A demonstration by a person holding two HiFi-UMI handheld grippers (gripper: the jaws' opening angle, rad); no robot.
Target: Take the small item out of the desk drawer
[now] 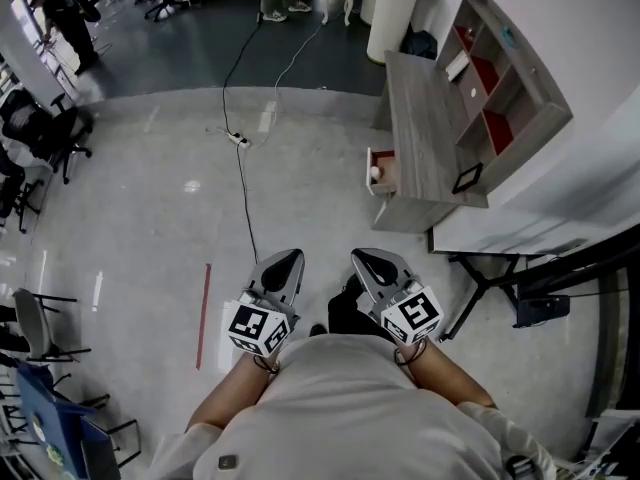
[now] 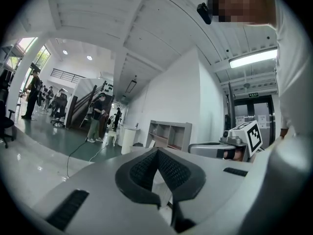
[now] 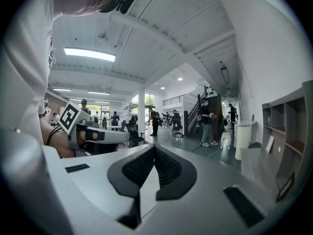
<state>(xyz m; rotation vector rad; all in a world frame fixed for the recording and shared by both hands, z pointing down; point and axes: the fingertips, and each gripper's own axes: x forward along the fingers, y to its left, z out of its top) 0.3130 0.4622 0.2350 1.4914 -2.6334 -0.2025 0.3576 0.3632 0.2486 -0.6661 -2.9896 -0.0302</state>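
- Nearest me, my left gripper (image 1: 288, 260) and right gripper (image 1: 366, 258) sit by my waist, the fingers of each pressed together on nothing.
- The small item (image 1: 376, 174), pale and roundish, lies in the open drawer (image 1: 389, 179) of the table (image 1: 425, 128), well ahead.
- It looks light, maybe prone to rolling. I'd pinch gently across its middle.

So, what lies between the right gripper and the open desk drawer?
Only bare pale floor, seen in the head view, separates the right gripper from the grey desk's open drawer.
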